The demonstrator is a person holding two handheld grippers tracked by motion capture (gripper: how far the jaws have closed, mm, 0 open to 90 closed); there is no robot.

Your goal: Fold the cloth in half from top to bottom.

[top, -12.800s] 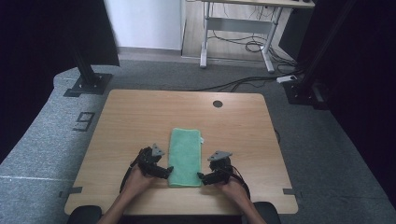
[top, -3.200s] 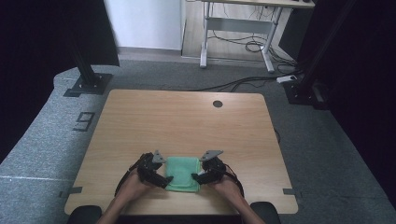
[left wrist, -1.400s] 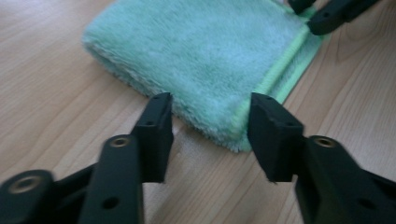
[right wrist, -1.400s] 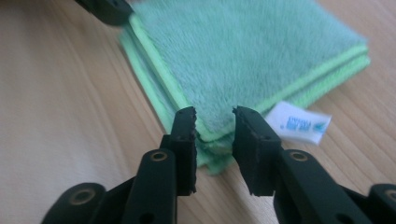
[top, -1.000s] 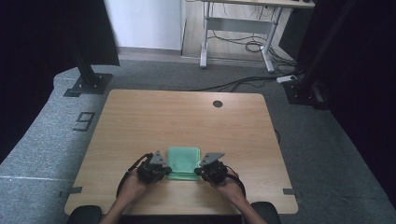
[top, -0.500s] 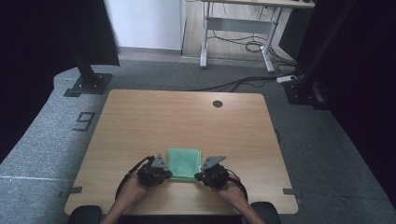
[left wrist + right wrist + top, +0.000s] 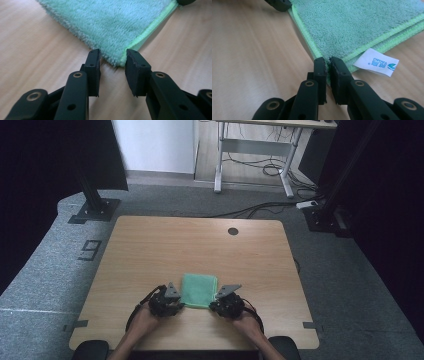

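A green towel (image 7: 199, 290) lies folded on the wooden table (image 7: 200, 245), its near edge toward the person. My left gripper (image 7: 175, 304) is at its near left corner. In the left gripper view the gripper (image 7: 112, 56) has just been opening, and the towel (image 7: 112, 22) corner lies loose between the parted jaws. My right gripper (image 7: 216, 306) is at the near right corner. Its jaws (image 7: 328, 62) have just begun to part but still pinch the towel (image 7: 362, 22) edge, beside a white label (image 7: 375, 62).
A round cable hole (image 7: 232, 231) sits near the table's far edge. Bare wood lies to the left, right and beyond the towel. On the floor behind are black stand bases (image 7: 92, 210), desk legs (image 7: 220, 170) and cables.
The long towel from the earliest frame now lies folded in half. Over the last second both hands sank slightly with its near corners, and the left jaws have parted.
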